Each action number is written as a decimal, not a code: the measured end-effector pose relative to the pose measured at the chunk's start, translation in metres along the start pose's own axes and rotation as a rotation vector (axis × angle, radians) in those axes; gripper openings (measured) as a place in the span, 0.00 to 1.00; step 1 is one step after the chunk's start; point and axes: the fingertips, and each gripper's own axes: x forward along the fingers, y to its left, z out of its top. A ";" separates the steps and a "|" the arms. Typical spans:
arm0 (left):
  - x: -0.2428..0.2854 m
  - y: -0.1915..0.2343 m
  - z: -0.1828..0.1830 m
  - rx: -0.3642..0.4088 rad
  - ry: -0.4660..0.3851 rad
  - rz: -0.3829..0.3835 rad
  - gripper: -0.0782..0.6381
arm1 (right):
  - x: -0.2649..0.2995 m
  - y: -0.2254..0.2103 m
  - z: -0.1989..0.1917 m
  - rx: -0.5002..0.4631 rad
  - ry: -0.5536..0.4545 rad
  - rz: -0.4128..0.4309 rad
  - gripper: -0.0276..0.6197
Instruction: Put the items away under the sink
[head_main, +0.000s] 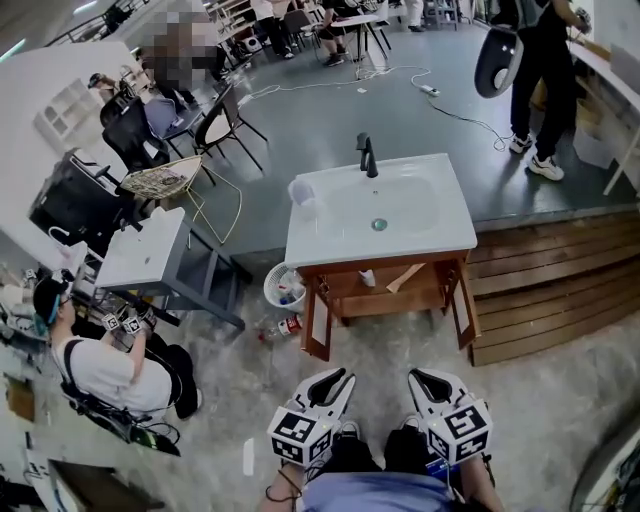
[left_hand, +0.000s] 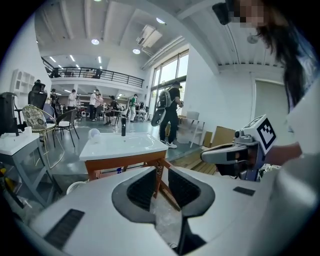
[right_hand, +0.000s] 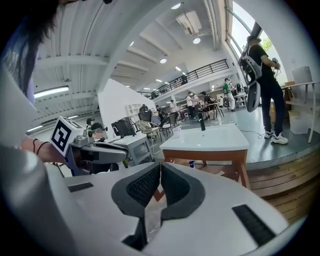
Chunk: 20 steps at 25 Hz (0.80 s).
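Observation:
The sink cabinet (head_main: 330, 300) stands ahead, with a white basin top (head_main: 400, 235) and a black faucet (head_main: 367, 156). Its open wooden shelf holds a small white bottle (head_main: 368, 278) and a pale wooden piece (head_main: 405, 278). A clear cup (head_main: 302, 190) sits on the basin's left corner. My left gripper (head_main: 335, 378) (left_hand: 161, 170) hovers low in front of the cabinet, jaws a little apart and empty. My right gripper (head_main: 428, 378) (right_hand: 160, 167) is beside it, pads meeting at the tips, holding nothing. Each gripper shows in the other's view.
A white basket (head_main: 283, 290) with small items stands left of the cabinet, a red can (head_main: 288, 325) on the floor by it. A seated person (head_main: 110, 365) and a grey table (head_main: 150, 250) are at left. A wooden step (head_main: 550, 280) runs right. A person (head_main: 540, 60) stands behind.

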 end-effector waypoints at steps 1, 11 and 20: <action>-0.003 0.002 0.000 -0.005 -0.002 0.006 0.23 | 0.001 0.003 0.002 0.002 -0.003 0.003 0.07; -0.054 0.019 -0.013 0.051 -0.023 0.020 0.23 | 0.008 0.049 -0.004 -0.006 -0.018 -0.013 0.07; -0.129 0.023 -0.056 0.043 -0.030 -0.035 0.23 | -0.007 0.138 -0.026 -0.022 -0.021 -0.042 0.07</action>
